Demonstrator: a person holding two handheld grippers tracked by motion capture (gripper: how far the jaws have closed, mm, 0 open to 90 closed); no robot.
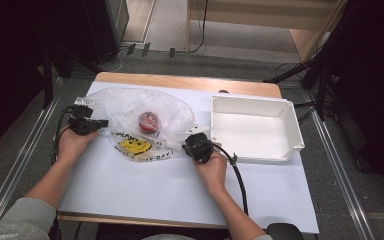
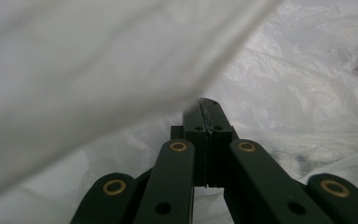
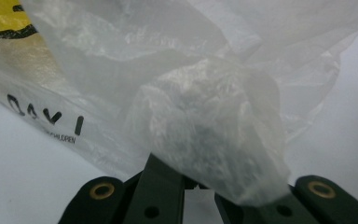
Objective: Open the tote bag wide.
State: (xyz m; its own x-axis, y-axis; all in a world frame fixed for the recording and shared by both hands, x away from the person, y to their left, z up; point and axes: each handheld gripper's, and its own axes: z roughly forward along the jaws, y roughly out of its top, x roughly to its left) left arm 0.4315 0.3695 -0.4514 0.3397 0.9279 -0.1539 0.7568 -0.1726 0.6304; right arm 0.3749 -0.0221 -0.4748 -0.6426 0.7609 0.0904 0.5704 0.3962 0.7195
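Note:
A clear plastic bag (image 1: 130, 107) printed with a yellow smiley (image 1: 134, 146) lies on the white table sheet, and a red round object (image 1: 149, 121) sits inside it. My left gripper (image 1: 100, 123) is at the bag's left edge. In the left gripper view its jaws are pressed together at the tip (image 2: 208, 109), with the bag's film (image 2: 98, 70) draped over and around them. My right gripper (image 1: 190, 141) holds the bag's right corner. Bunched plastic (image 3: 205, 121) covers its jaw tips in the right gripper view.
A white rectangular tray (image 1: 252, 102) stands to the right of the bag, close to the right gripper. The white sheet (image 1: 145, 190) covers the wooden table. A black cable (image 1: 240, 180) trails from the right gripper along the forearm.

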